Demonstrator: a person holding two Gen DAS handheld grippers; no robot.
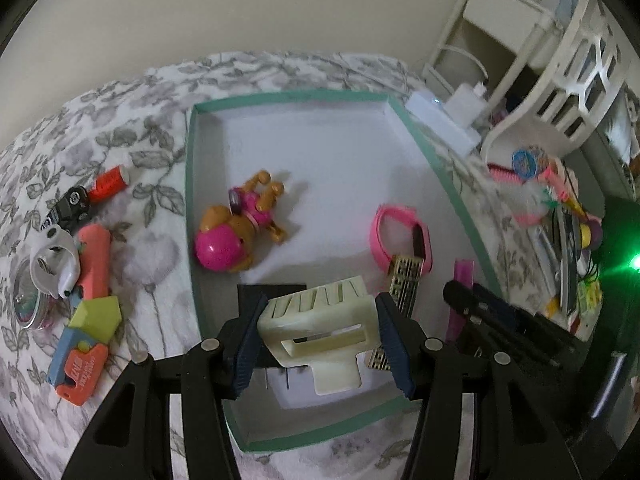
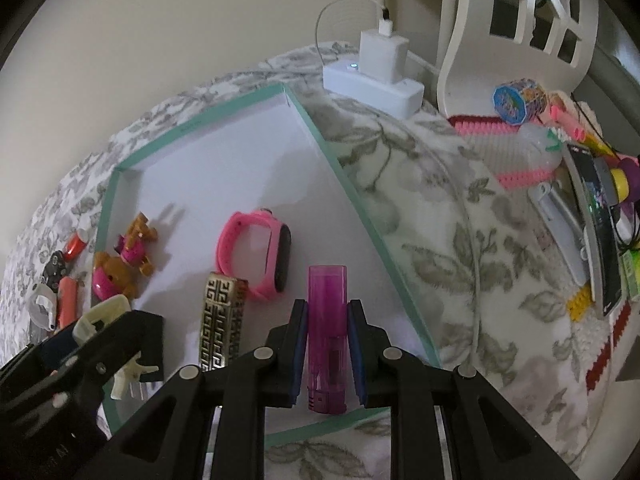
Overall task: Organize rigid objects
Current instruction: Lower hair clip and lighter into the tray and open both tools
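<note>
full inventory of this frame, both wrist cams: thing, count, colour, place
tray: 1, white, teal rim, on floral cover
toy dog: 1, pink and tan, in tray, left
watch: 1, pink, in tray, centre
patterned bar: 1, gold and black, in tray, near the watch
hair claw: 1, cream, in left gripper
tube: 1, purple, in right gripper
charger: 1, white, behind tray
small toys: several, mixed, left of tray
left gripper: 1, black
right gripper: 1, black
</note>
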